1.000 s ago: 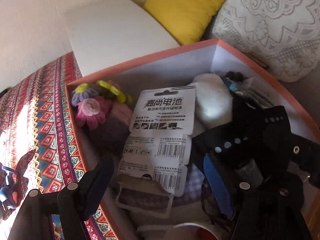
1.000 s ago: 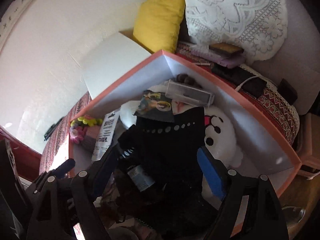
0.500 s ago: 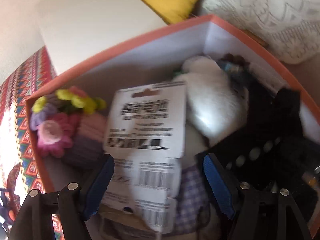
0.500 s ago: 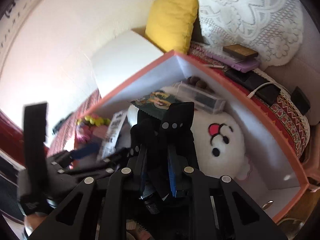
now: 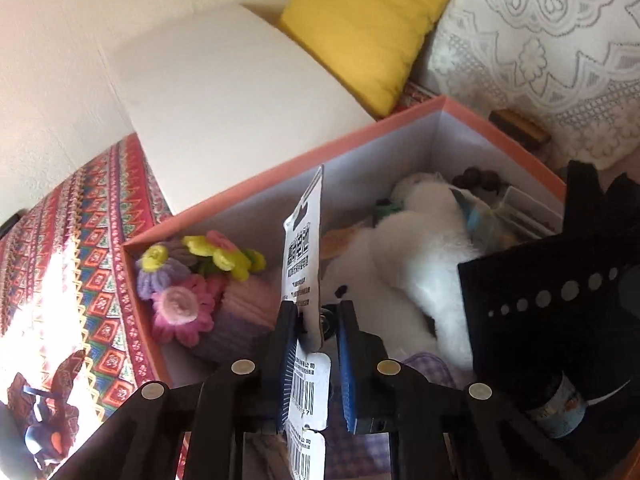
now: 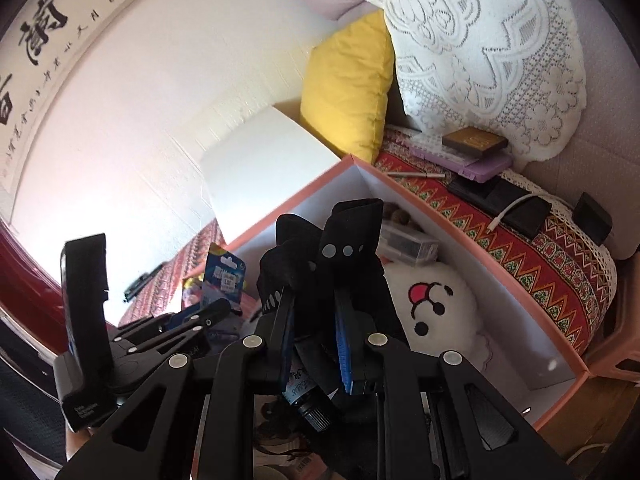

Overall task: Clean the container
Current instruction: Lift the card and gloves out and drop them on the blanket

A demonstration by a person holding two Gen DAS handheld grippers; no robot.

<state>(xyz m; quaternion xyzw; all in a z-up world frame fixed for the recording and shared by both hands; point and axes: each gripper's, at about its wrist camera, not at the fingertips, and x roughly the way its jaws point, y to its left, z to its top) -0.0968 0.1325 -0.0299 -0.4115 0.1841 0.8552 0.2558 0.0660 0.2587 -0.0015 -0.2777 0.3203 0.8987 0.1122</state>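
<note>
Patterned red cloth (image 5: 100,240) covers the surface in the left wrist view, with a pale wall behind, a white board (image 5: 224,108) leaning at the far side, a yellow cushion (image 5: 372,20) and a lace-covered cushion (image 5: 552,40) at far right. On the cloth stands the orange-rimmed box (image 5: 248,194), crowded inside — yarn flowers (image 5: 180,280) at its left end, a white plush toy (image 5: 416,248) in the middle, brown beads (image 5: 476,179) in the far corner. The left gripper (image 5: 316,344) has its fingers pinched on a battery card (image 5: 304,248) standing on edge over the box; black fabric (image 5: 560,304) blocks the right. From the right wrist view, a calligraphy scroll (image 6: 40,28) hangs on the wall, and a purple case (image 6: 460,156) and a black device with a white cable (image 6: 516,208) lie on the cloth beyond the box's far wall. The right gripper (image 6: 316,316) is closed around the black fabric, raised above the box — it hides much of the contents, though the plush toy's face shows to its right.
</note>
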